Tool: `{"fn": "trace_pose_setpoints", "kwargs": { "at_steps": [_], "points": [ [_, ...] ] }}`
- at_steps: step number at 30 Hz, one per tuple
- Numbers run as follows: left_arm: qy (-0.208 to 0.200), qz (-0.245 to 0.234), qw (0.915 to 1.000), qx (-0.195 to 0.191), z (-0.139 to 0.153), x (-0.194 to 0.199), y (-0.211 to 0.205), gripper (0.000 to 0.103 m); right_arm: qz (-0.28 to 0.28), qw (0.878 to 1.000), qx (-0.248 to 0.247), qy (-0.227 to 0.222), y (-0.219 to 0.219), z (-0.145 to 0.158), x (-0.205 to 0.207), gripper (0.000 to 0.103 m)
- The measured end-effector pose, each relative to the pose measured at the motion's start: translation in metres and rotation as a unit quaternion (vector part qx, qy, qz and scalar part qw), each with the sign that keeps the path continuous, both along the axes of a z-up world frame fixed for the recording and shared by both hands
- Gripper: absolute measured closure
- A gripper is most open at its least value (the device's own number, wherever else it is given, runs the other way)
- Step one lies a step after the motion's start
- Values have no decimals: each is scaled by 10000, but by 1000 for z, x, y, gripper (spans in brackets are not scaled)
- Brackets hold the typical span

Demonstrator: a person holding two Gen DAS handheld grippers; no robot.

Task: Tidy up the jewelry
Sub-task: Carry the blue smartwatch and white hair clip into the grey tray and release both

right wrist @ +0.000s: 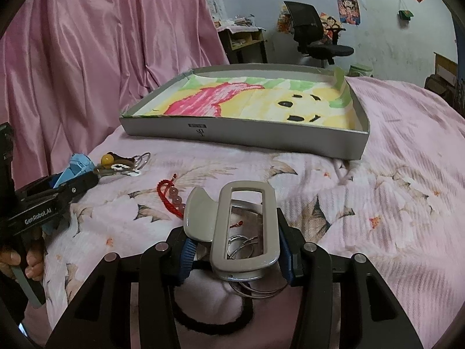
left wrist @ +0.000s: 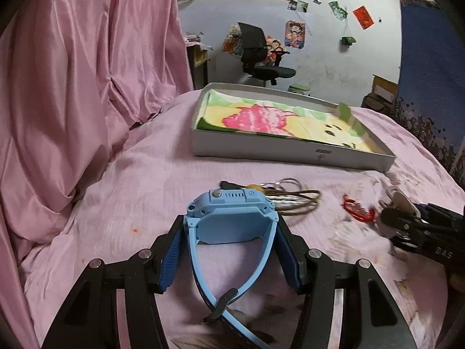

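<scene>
On the pink floral bedspread point(right wrist: 392, 180), nearly everything is left to sort: the shallow grey box point(right wrist: 261, 138) lined with a cartoon towel point(right wrist: 261, 101) holds no jewelry that I can see. Both grippers already carry a piece. The left gripper point(left wrist: 231, 226) is clamped on the sides of a light blue watch point(left wrist: 232, 215), whose strap loops back toward the camera. The right gripper point(right wrist: 234, 247) is closed around a beige hair claw clip point(right wrist: 244, 226), with thin silver rings point(right wrist: 244, 244) and a black hair tie point(right wrist: 212, 325) lying beneath it. Loose on the cover between grippers and box remain a red cord bracelet with pink beads point(right wrist: 171, 197) and a small heap just beyond the watch with a yellow bead point(right wrist: 107, 158), wire hoops and a brown cord point(left wrist: 299, 200). By my reckoning, the task is at its start: two items are lifted or about to be, none delivered, and several are untouched
</scene>
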State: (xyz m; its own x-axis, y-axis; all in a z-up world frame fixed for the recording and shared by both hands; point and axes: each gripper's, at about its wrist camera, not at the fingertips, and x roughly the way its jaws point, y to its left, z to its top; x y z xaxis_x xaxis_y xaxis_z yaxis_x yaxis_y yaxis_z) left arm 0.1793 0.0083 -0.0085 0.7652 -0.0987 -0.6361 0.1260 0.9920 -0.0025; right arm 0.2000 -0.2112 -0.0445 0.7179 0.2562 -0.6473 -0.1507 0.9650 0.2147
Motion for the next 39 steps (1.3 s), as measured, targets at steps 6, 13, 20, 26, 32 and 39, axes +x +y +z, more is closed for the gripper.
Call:
{"fn": "trace_pose_setpoints", "kwargs": {
  "at_steps": [6,13,20,26,32,39],
  "points": [
    [-188,-187,9996,-75,8,-12,-15,47,58,9997,20,-247,0,11,-8,60],
    [-433,-274,9984,-226,34,-5,-24,47,123,9985,187,-503,-4,32,-6,60],
    [-484,-200,9974,-497,55,31,-27,47,218,9967,386,-680,-4,55,26,60],
    [-534,-64,9963,-666,71,77,-27,47,186,9953,493,-817,-3,71,73,60],
    [-205,79,9972,-708,70,129,-29,47,201,9959,535,-696,3,70,121,60],
    [340,321,9969,-628,45,159,-27,48,204,9985,469,-217,11,44,147,60]
  ]
}}
